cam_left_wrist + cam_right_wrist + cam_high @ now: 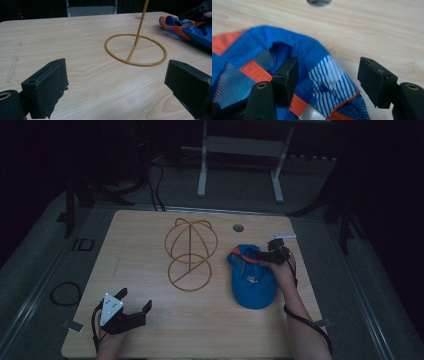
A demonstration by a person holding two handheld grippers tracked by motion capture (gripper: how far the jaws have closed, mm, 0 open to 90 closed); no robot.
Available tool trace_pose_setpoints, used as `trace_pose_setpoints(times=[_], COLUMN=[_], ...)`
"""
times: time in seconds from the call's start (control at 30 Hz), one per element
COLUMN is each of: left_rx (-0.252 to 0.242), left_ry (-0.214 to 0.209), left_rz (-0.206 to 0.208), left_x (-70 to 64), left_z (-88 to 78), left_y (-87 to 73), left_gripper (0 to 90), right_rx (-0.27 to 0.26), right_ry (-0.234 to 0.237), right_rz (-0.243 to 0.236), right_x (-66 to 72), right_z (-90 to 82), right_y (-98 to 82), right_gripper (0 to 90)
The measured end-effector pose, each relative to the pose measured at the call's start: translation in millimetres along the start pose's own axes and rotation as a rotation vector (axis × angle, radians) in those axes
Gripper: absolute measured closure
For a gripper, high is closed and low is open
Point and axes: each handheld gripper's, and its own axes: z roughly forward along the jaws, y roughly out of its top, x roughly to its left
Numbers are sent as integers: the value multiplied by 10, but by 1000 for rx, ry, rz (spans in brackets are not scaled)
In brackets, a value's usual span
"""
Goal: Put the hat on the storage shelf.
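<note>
Left tool (134, 306) rests low at the near left corner of the worktop (145, 240), jaws spread wide, nothing between them; bare pale wood-grain laminate lies between its black, blocky pads (47, 85) in the left gripper view. Ahead of it and slightly to its right stands the wire stand (190, 254): thin mustard-yellow rod, a flat ring base with one spoke, an upright stem, and a rounded cage of hoops on top. Nothing lies between the left tool and that stand. A faint pale smear (13, 62) marks the wood ahead-left of this tool. Beyond the stand, a round grommet hole (238, 227) pierces the worktop. Right tool (264, 258) sits at the far edge of the cap (252, 282), jaws partly open. In the right gripper view one pad (287, 75) sits inside the cap opening, the other (374, 80) outside over bare wood, with the cap's rim and striped lining between them; pads not pressing on fabric. Cap: blue cloth, orange trim and strap, blue-white striped inner lining, mesh patches, lying with its underside up, bill toward the person. A small silvery item (251, 279), too small to identify, lies on the cap.
</note>
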Motion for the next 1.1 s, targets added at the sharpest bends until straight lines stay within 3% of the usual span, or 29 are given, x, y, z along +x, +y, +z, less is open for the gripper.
trace_pose_setpoints(times=[0.13,0.27,0.43,0.63,0.83,1.03,1.1], left_rx=[2,3,5,7,9,12,8], left_ry=[-2,-4,2,-1,-1,-3,-2], left_rz=[0,-5,-7,-10,-11,-5,-10], left_x=[-7,1,4,3,5,-2,4], left_z=[5,7,8,11,19,14,14], left_y=[-2,-3,-2,-7,-10,-7,-4], left_gripper=[49,49,49,49,49,49,49], right_rx=[41,70,87,84,82,85,57], right_ry=[-3,-15,-27,-14,-33,-65,-64], right_rz=[-7,-39,-44,-72,-91,-121,-115], right_x=[-13,1,-5,12,34,80,95], right_z=[90,120,136,134,127,122,84], right_y=[-60,-92,-96,-98,-100,-100,-95], right_gripper=[346,420,486,602,824,883,886])
